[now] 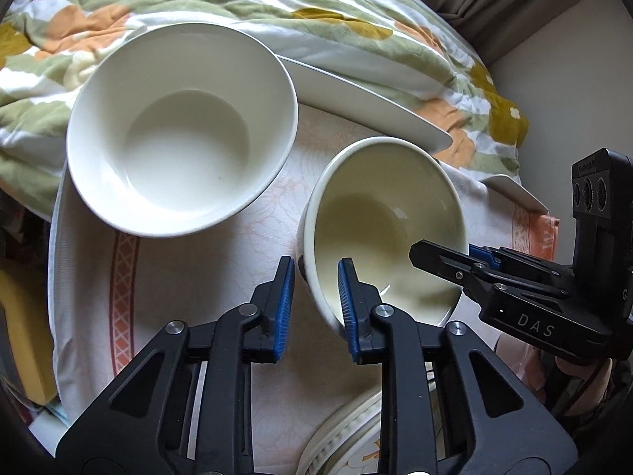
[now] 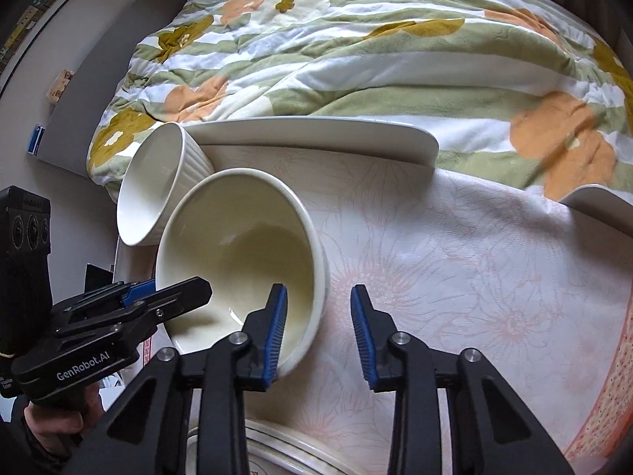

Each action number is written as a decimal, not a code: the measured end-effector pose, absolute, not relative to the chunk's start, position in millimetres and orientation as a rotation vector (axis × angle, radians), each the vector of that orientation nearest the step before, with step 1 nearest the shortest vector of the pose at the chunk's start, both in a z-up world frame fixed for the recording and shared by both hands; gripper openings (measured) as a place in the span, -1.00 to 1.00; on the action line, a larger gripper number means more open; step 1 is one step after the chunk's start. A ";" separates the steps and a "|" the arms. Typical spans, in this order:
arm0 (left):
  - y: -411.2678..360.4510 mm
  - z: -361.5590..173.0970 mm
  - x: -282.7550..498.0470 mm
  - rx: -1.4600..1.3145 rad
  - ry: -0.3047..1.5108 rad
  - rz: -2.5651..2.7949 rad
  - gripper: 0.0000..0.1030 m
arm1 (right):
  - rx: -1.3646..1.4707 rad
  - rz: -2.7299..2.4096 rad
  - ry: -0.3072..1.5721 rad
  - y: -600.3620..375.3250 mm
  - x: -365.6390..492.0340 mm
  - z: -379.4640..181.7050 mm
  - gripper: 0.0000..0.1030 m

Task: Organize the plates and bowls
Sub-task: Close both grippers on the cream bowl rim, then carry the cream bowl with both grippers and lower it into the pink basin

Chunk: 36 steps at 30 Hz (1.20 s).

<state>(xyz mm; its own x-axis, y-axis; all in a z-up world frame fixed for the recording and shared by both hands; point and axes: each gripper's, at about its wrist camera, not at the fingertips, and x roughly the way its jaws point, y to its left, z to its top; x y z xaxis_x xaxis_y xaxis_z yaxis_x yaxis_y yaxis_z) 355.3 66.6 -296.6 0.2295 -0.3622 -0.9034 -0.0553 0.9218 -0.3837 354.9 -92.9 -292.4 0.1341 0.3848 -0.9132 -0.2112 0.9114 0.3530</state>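
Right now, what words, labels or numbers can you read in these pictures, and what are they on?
"DAS": on the black body of the right tool.
"GenRobot.AI": on the black body of the left tool.
Picture on the wall: too small to read.
Small card on the wall: blurred, unreadable.

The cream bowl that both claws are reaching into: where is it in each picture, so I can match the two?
Left wrist view: the cream bowl sits right of centre, tilted, its near rim between the left claw's pads.
Right wrist view: the same bowl lies left of centre, the right claw straddling its right rim.
Shared landmark: the long white plate behind it, at the blanket's edge.
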 end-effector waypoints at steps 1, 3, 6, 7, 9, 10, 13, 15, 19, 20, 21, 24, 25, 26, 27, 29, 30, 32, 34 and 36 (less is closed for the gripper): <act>66.0 -296.3 354.6 -0.362 1.328 -0.216 -0.65 | 0.159 0.439 1.377 -92.8 355.3 -294.3 -0.61; 63.6 -295.4 354.5 -0.341 1.327 -0.213 -0.65 | 0.179 0.456 1.380 -92.2 355.9 -295.3 -0.67; 61.7 -292.9 354.1 -0.317 1.325 -0.204 -0.66 | 0.162 0.449 1.380 -88.5 355.2 -293.1 -0.68; 61.2 -292.1 354.0 -0.310 1.323 -0.203 -0.67 | 0.162 0.447 1.379 -88.1 355.0 -293.0 -0.68; 59.8 -289.2 352.2 -0.301 1.316 -0.201 -0.67 | 0.166 0.445 1.374 -87.8 354.3 -292.4 -0.69; 59.2 -287.7 351.3 -0.299 1.311 -0.200 -0.67 | 0.168 0.445 1.370 -88.9 353.8 -291.8 -0.69; 57.3 -279.0 346.9 -0.288 1.292 -0.212 -0.67 | 0.174 0.447 1.354 -90.2 350.5 -286.5 -0.69; 55.8 -269.8 342.2 -0.281 1.281 -0.213 -0.67 | 0.175 0.447 1.337 -91.2 347.1 -280.0 -0.69; 52.5 -245.7 329.6 -0.256 1.261 -0.227 -0.67 | 0.181 0.441 1.307 -94.2 335.2 -260.3 -0.72; 50.6 -237.9 325.8 -0.247 1.251 -0.231 -0.67 | 0.179 0.437 1.301 -95.3 331.4 -255.2 -0.72; 48.4 -229.9 322.1 -0.238 1.240 -0.236 -0.67 | 0.178 0.431 1.292 -96.6 327.7 -249.2 -0.73; 39.5 -206.0 310.8 -0.218 1.214 -0.258 -0.67 | 0.192 0.406 1.259 -104.6 313.1 -230.0 -0.75; 35.8 -197.9 306.6 -0.210 1.203 -0.269 -0.67 | 0.199 0.396 1.249 -108.1 307.5 -223.7 -0.76; 31.2 -190.8 302.4 -0.201 1.193 -0.282 -0.67 | 0.209 0.385 1.239 -112.5 302.3 -217.2 -0.76; 26.6 -183.9 297.9 -0.193 1.184 -0.295 -0.67 | 0.219 0.373 1.228 -117.2 296.0 -210.3 -0.76; 14.9 -170.5 288.3 -0.180 1.163 -0.326 -0.67 | 0.226 0.347 1.205 -128.0 282.8 -196.5 -0.76; 7.9 -164.2 283.1 -0.172 1.154 -0.347 -0.67 | 0.226 0.331 1.193 -132.9 275.7 -189.7 -0.77; -7.0 -154.9 272.8 -0.161 1.143 -0.387 -0.67 | 0.226 0.292 1.171 -143.9 261.1 -176.8 -0.77; -24.3 -147.0 262.3 -0.151 1.134 -0.433 -0.67 | 0.230 0.250 1.152 -157.9 245.9 -164.9 -0.77; -43.4 -140.2 251.7 -0.140 1.126 -0.472 -0.67 | 0.237 0.215 1.132 -174.1 231.7 -154.5 -0.77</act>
<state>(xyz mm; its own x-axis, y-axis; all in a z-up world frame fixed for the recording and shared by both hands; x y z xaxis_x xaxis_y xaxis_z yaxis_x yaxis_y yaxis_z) 251.7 -43.4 -140.2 0.3441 -0.4312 -0.8340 0.2922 0.8934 -0.3413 231.7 -174.1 -154.5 0.4094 0.2880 -0.8657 -0.0489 0.9544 0.2944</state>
